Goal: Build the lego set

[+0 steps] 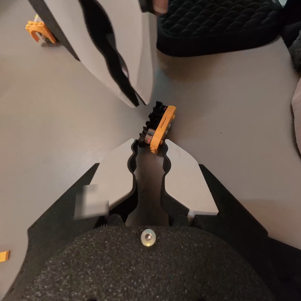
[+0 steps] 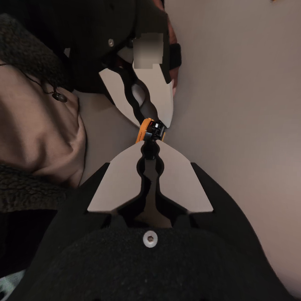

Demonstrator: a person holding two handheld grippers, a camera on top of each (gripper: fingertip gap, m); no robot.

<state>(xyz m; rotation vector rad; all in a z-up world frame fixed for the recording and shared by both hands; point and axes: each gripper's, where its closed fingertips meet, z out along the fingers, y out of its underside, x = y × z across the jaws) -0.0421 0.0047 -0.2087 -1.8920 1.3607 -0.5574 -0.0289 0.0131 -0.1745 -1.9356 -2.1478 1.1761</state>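
Observation:
A small lego assembly (image 1: 160, 127) of black parts with an orange plate along one side is held just above the grey table (image 1: 65, 130). My left gripper (image 1: 149, 140) is shut on its near end, one finger on the black side and one on the orange side. My right gripper (image 1: 140, 104) comes in from the upper left, its tips close to the assembly's far black end. In the right wrist view, my right gripper (image 2: 150, 142) is nearly closed with a small black piece (image 2: 150, 156) between its pads, right below the assembly (image 2: 150, 130). The left gripper (image 2: 154, 126) holds the assembly from above.
An orange arch piece (image 1: 39, 32) lies at the far left of the table, and another orange piece (image 1: 4, 255) at the lower left edge. A black quilted object (image 1: 219, 27) sits at the upper right. A person's torso in a beige shirt (image 2: 40, 122) fills the left. The gap from one gripper's tips to the other's is roughly 4 cm.

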